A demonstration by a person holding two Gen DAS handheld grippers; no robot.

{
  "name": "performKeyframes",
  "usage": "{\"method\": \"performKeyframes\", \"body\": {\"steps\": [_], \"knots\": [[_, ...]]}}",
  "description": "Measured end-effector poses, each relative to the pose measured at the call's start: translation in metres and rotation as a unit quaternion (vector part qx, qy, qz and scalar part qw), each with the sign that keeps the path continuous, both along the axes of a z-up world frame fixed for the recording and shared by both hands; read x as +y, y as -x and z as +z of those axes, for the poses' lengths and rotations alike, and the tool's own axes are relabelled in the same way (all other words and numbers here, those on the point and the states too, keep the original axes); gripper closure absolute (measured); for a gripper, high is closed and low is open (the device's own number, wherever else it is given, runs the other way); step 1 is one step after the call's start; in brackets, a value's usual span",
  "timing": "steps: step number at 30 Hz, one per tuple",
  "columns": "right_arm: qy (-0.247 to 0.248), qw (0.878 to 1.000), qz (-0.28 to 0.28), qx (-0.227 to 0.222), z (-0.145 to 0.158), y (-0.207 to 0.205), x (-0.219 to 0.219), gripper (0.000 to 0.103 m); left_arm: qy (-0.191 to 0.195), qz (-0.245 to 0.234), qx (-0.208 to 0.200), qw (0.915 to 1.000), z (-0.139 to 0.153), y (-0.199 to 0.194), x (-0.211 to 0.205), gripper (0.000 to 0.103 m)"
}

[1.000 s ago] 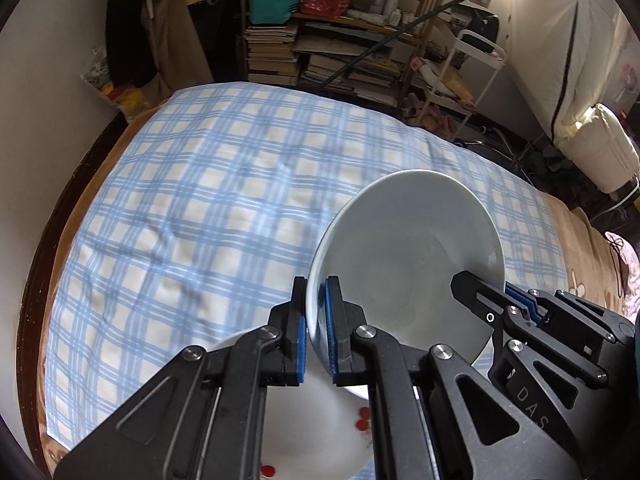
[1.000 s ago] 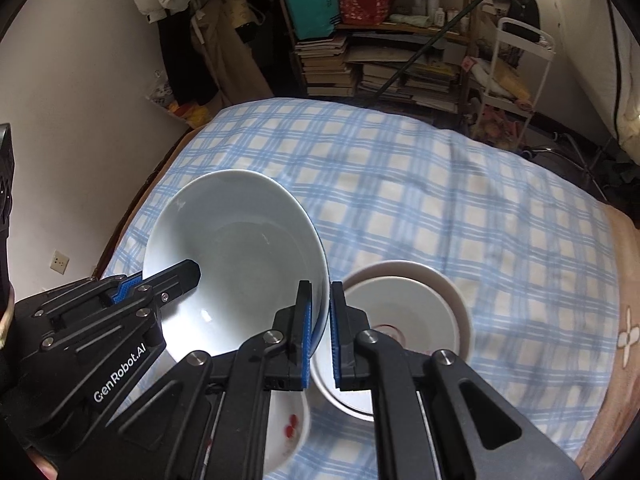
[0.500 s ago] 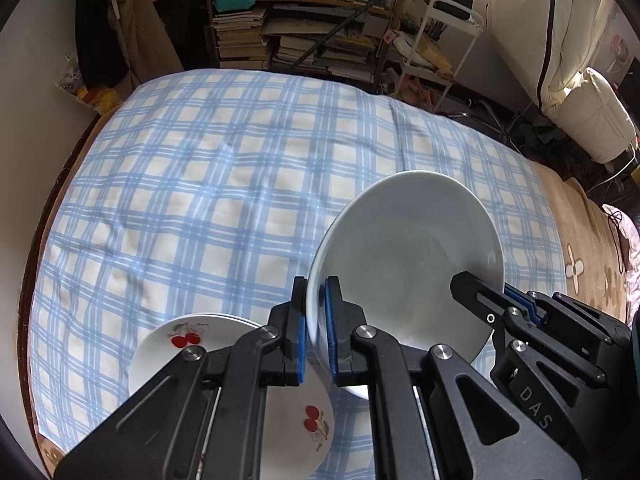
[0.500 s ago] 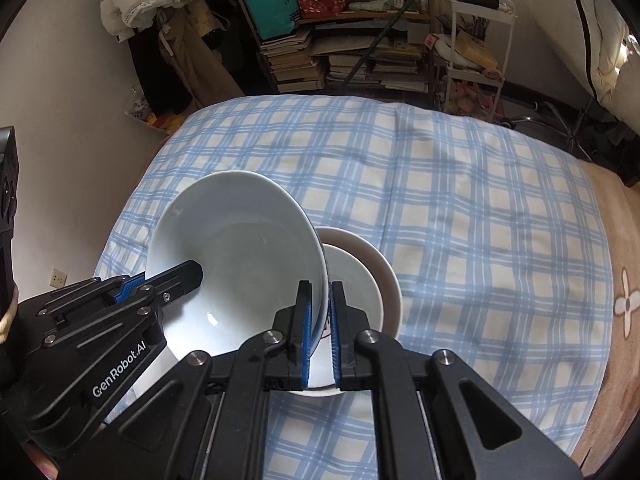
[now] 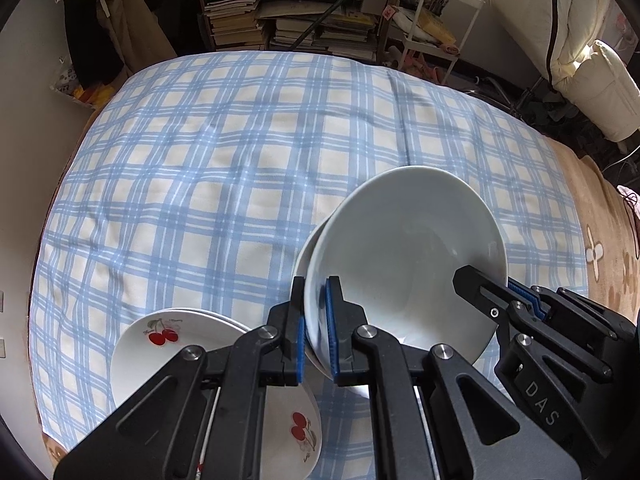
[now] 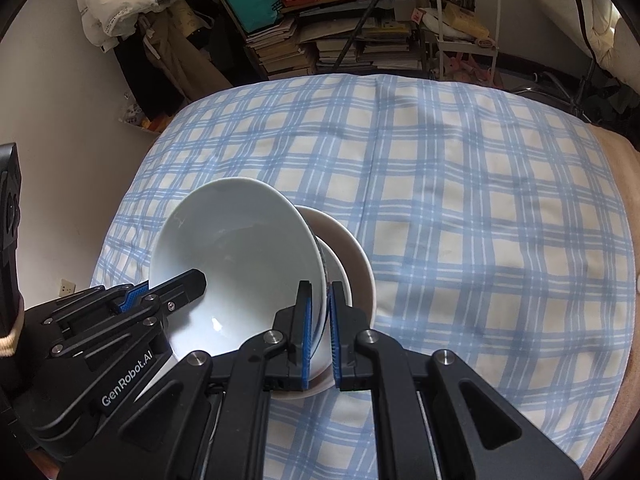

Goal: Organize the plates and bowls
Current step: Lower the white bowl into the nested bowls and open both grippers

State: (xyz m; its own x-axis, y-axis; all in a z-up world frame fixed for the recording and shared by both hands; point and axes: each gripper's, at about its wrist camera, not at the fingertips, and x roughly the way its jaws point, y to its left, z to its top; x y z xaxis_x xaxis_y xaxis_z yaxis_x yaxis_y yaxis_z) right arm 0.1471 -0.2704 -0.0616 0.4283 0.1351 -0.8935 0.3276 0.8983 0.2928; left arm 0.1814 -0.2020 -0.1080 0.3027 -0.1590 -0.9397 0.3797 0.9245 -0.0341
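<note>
Both claws are matte black plastic with triangular cut-outs, silver screw heads at the joints and ridged blue pads inside the fingers. The left claw (image 5: 317,332) reads "GenRobot.AI" in white on its side; the right claw (image 6: 319,332) reads "DAS".

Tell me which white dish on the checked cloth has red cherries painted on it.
The flat plate left of the left gripper. The plain bowl both grippers hold bears no pattern inside.

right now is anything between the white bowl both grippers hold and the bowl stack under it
Nothing visible. The white bowl, clamped at opposite rims by the left gripper and right gripper, hangs tilted directly over the bowl stack.
</note>
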Motion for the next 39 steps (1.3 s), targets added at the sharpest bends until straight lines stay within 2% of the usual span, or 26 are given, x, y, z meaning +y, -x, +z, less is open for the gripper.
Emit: {"method": "performKeyframes", "body": {"steps": [7,15,24,32,39], "knots": [[-0.002,1.0,0.009,0.012,-0.015,-0.002,0.002,0.094,-0.004,0.004,0.014,0.9999,-0.015,-0.002,0.002,0.093],[-0.021,1.0,0.013,0.019,-0.022,-0.003,-0.005,0.094,-0.012,-0.012,0.003,0.9999,-0.023,0.002,-0.003,0.092],[-0.032,0.999,0.012,0.025,-0.025,-0.006,-0.01,0.093,-0.024,-0.042,-0.019,0.9986,-0.023,0.01,-0.005,0.092],[-0.022,0.999,0.027,0.03,-0.025,-0.009,-0.008,0.093,-0.027,-0.049,-0.029,0.998,-0.02,0.014,-0.004,0.091],[-0.037,0.999,0.027,0.028,-0.025,-0.007,-0.012,0.093,-0.026,-0.056,-0.027,0.9977,-0.019,0.016,-0.005,0.091]]}}
